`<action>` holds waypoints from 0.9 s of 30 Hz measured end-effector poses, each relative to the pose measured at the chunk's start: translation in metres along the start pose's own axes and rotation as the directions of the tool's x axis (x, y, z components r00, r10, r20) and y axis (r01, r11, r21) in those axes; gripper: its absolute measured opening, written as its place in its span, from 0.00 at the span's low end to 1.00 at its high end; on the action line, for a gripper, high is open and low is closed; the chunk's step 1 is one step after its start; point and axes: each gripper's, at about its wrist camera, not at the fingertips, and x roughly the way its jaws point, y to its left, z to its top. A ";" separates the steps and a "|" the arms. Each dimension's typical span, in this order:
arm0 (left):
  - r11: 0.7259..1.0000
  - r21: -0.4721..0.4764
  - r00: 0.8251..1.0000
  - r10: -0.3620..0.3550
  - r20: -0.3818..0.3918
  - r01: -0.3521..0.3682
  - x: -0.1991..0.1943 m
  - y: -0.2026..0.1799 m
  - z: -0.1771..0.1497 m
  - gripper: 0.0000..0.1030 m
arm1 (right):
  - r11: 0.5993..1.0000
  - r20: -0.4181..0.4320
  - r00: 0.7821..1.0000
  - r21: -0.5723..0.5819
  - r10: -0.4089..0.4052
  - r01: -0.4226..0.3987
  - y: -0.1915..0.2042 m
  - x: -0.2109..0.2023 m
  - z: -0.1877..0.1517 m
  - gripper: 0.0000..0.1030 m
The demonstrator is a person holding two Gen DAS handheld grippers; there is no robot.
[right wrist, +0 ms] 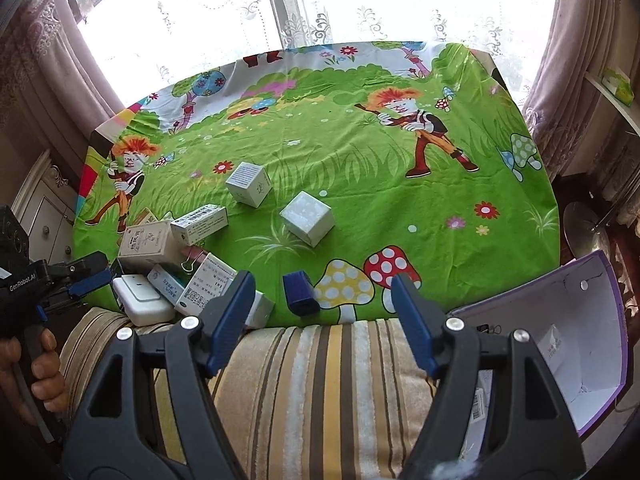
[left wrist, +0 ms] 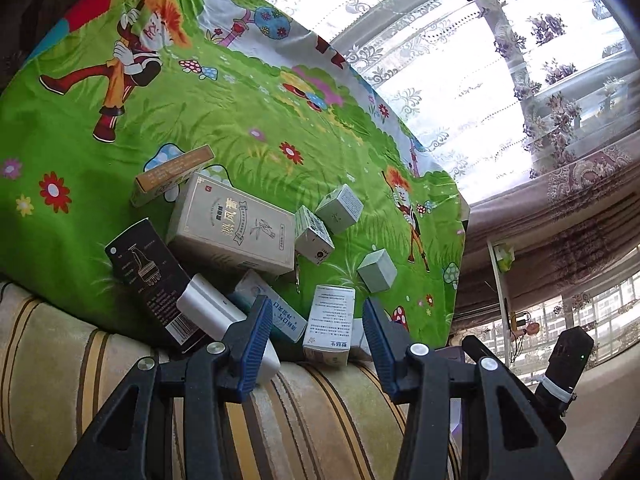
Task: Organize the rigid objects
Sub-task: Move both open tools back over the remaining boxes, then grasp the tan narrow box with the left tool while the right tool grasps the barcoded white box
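Right wrist view: your right hand-held gripper (right wrist: 322, 296) stands apart, empty, a small blue box (right wrist: 300, 294) lying between its fingers. Your left hand-held gripper (left wrist: 316, 320) also gapes, a white carton (left wrist: 329, 326) just ahead.

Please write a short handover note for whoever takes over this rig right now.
Left tool: open, empty, aimed at the box pile.
Right tool: open, empty, over the cloth's near edge; small blue box lies between its fingers, untouched.
Purple bin at right holds a few packets already.
Left: the pile, two pale cubes and the blue box remain on the green cloth.
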 end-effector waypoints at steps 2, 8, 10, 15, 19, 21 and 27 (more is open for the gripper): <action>1.000 -0.020 1.000 0.001 0.003 -0.001 -0.002 0.005 0.003 0.47 | 1.000 -0.011 1.000 0.000 0.018 -0.018 0.006 0.004 0.003 0.72; 0.999 -0.034 0.999 0.027 0.017 -0.026 -0.008 0.011 0.014 0.47 | 0.997 -0.044 0.996 0.019 0.082 -0.081 0.025 0.019 0.018 0.75; 0.999 -0.025 0.999 0.038 0.024 -0.037 -0.010 0.012 0.019 0.47 | 0.994 -0.063 0.992 0.035 0.108 -0.106 0.032 0.026 0.024 0.76; 0.995 0.016 0.995 0.094 0.037 -0.095 -0.013 0.014 0.032 0.47 | 0.989 -0.139 0.980 0.070 0.140 -0.131 0.050 0.053 0.040 0.77; 0.987 0.055 0.988 0.149 0.041 -0.151 -0.013 0.019 0.047 0.47 | 0.984 -0.209 0.964 0.101 0.163 -0.144 0.066 0.078 0.052 0.77; 0.980 0.076 0.983 0.180 0.048 -0.183 -0.013 0.022 0.056 0.47 | 0.982 -0.235 0.956 0.115 0.173 -0.150 0.075 0.090 0.057 0.77; 0.959 0.110 0.965 0.257 0.057 -0.262 -0.003 0.033 0.087 0.47 | 0.984 -0.291 0.944 0.128 0.156 -0.123 0.101 0.124 0.067 0.77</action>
